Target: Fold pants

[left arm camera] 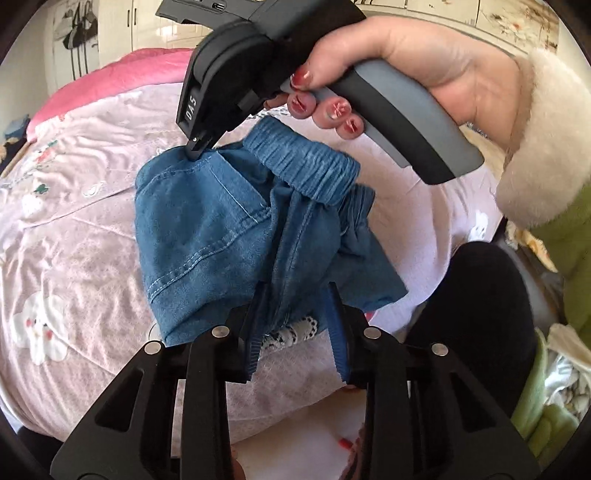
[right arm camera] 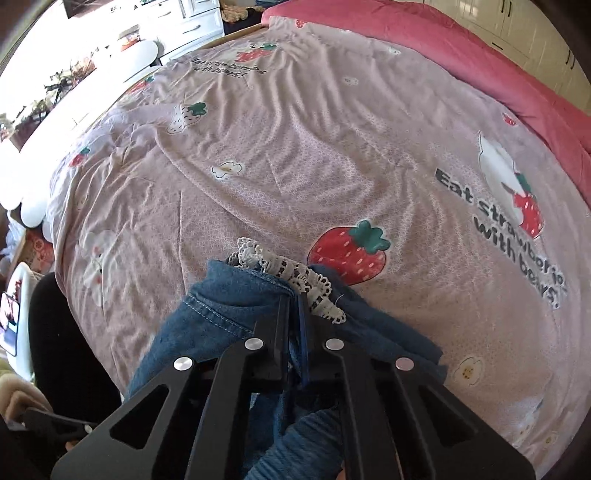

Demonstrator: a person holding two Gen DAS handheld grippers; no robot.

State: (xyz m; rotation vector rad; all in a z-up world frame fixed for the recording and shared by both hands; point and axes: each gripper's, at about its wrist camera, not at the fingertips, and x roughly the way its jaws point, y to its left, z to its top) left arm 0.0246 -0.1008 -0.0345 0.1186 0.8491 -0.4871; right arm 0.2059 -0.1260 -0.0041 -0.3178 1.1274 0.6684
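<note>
Small blue denim pants (left arm camera: 221,236) with an elastic waistband (left arm camera: 306,162) and white lace trim (left arm camera: 295,334) hang bunched above the pink bedspread (left arm camera: 74,229). My left gripper (left arm camera: 299,295) has its fingers a little apart, with denim lying between them. My right gripper (left arm camera: 195,151), held from above by a hand, pinches the pants' far edge. In the right wrist view the right gripper (right arm camera: 293,295) is shut on the pants (right arm camera: 221,321), with the lace trim (right arm camera: 295,273) at its tips.
The pink strawberry-print bedspread (right arm camera: 314,147) covers the bed, with a darker pink blanket (right arm camera: 461,55) along its far side. White cabinets (right arm camera: 184,22) stand beyond the bed. A dark leg (left arm camera: 476,310) and a green sleeve (left arm camera: 554,240) are at the right.
</note>
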